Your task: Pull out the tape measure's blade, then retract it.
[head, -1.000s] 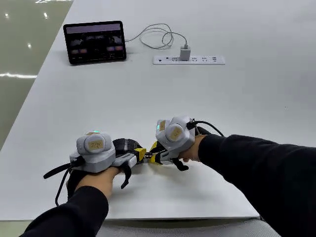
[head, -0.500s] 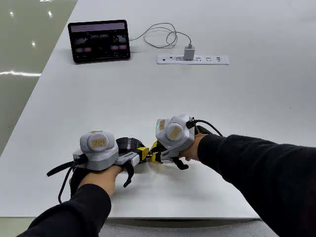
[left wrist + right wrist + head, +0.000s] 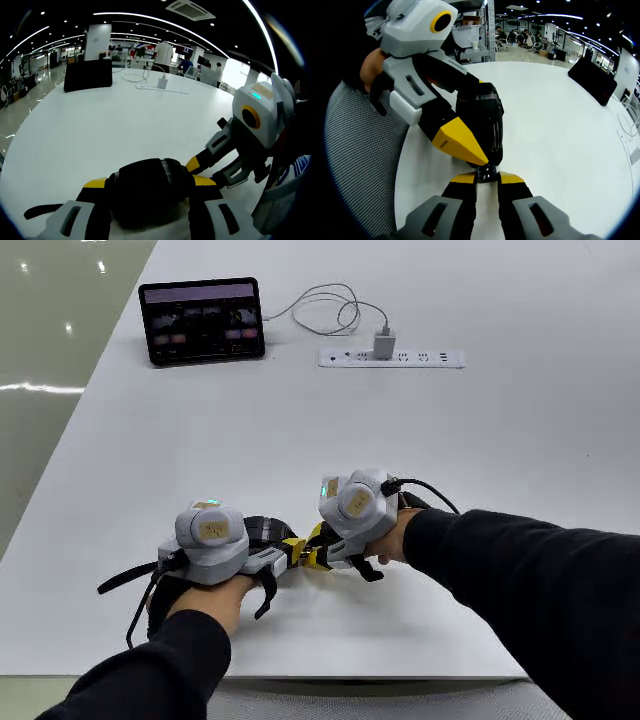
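Hardly anything has shifted: near the worktop's (image 3: 300, 420) front edge, the left hand-held gripper (image 3: 150, 184) still clamps the tape measure (image 3: 262, 531), the right hand-held gripper (image 3: 487, 178) pinches its blade tip (image 3: 487, 171), extension not begun.

Nothing can be read with certainty. A yellow label (image 3: 212, 530) on top of the left gripper (image 3: 288, 552) and another on the right gripper (image 3: 312, 560) bear dark marks, too small to read. In the right gripper view, tiny print (image 3: 444, 143) on the left gripper's yellow tip, perhaps digits, is blurred. The tablet (image 3: 203, 320) shows tiles with illegible captions.
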The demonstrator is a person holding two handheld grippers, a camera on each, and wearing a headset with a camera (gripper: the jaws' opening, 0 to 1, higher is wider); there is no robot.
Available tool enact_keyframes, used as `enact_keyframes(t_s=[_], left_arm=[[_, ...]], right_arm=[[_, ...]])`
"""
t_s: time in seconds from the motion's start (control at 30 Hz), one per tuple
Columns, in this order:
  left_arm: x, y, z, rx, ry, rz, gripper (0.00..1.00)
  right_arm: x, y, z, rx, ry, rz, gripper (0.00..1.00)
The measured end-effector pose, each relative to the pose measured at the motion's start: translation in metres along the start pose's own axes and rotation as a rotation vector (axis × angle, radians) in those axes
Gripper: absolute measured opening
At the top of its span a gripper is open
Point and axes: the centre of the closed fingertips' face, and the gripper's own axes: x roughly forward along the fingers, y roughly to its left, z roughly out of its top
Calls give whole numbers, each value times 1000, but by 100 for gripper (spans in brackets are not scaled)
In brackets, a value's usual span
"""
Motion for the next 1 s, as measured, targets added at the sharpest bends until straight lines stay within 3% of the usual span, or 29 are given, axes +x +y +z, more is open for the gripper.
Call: enact_keyframes(t_s=[0.37,0.47,0.5,0.73,0.83,1.0], left_arm=[[1,-1,-1,44,7,14,59],[1,-1,-2,70,14,23,59],[1,0,-2,109,20,37,59],[1,3,-1,54,21,26,58],[0,5,0,-13,15,5,58],[-1,3,0,5,17,3,58]], right_arm=[[0,0,0,2,-6,1,11],[0,0,0,9,-10,0,11],[0,0,0,10,-10,0,11],[0,0,0,10,-15,-6,11],[0,-2,1,-10,-14,-14,11],[0,-1,1,3,-20,1,11]])
